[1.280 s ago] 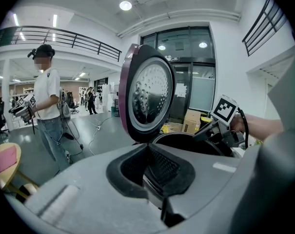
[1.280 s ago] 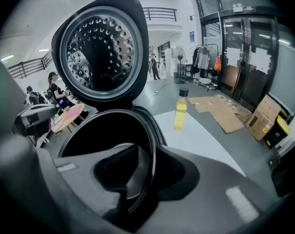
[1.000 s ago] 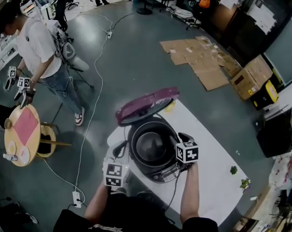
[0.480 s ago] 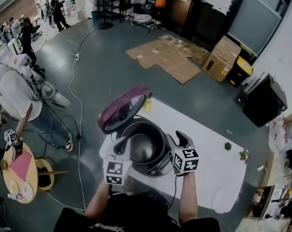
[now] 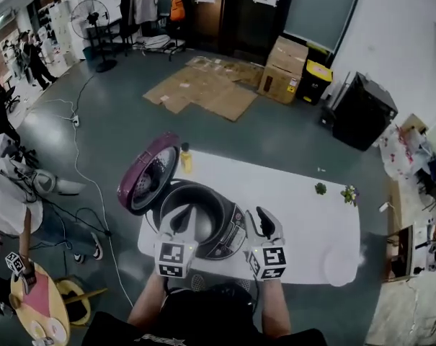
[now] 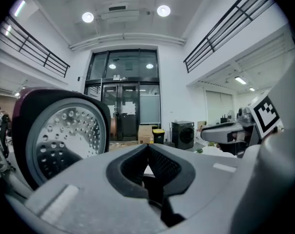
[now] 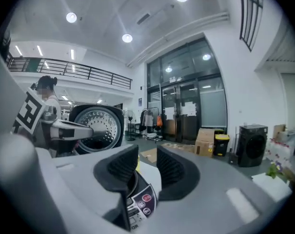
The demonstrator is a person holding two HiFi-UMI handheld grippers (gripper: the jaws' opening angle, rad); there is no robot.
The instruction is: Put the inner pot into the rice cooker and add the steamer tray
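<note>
The rice cooker point(image 5: 230, 238) stands open at the left end of the white table point(image 5: 311, 229), its maroon lid point(image 5: 145, 173) tipped up to the left. The metal inner pot point(image 5: 194, 209) sits inside it. My left gripper point(image 5: 180, 220) hovers at the cooker's near-left rim, jaws shut with nothing between them; its view shows the lid's perforated inner plate point(image 6: 64, 135). My right gripper point(image 5: 263, 216) hovers at the near-right side. It is open with nothing between its jaws, which have just been closing. Its view shows the control panel point(image 7: 141, 203) below it. No steamer tray is visible.
A yellow bottle point(image 5: 185, 157) stands behind the cooker. Two small green plants point(image 5: 320, 189) sit at the table's far right edge. Flattened cardboard point(image 5: 203, 85), boxes point(image 5: 286, 60) and a black cabinet point(image 5: 362, 110) lie beyond. A person point(image 5: 9, 200) and a round wooden table point(image 5: 37, 312) are at left.
Both grippers have lifted away from the cooker's sides and drawn back toward its front. The head view has swung, so the table and the room behind sit differently in the picture.
</note>
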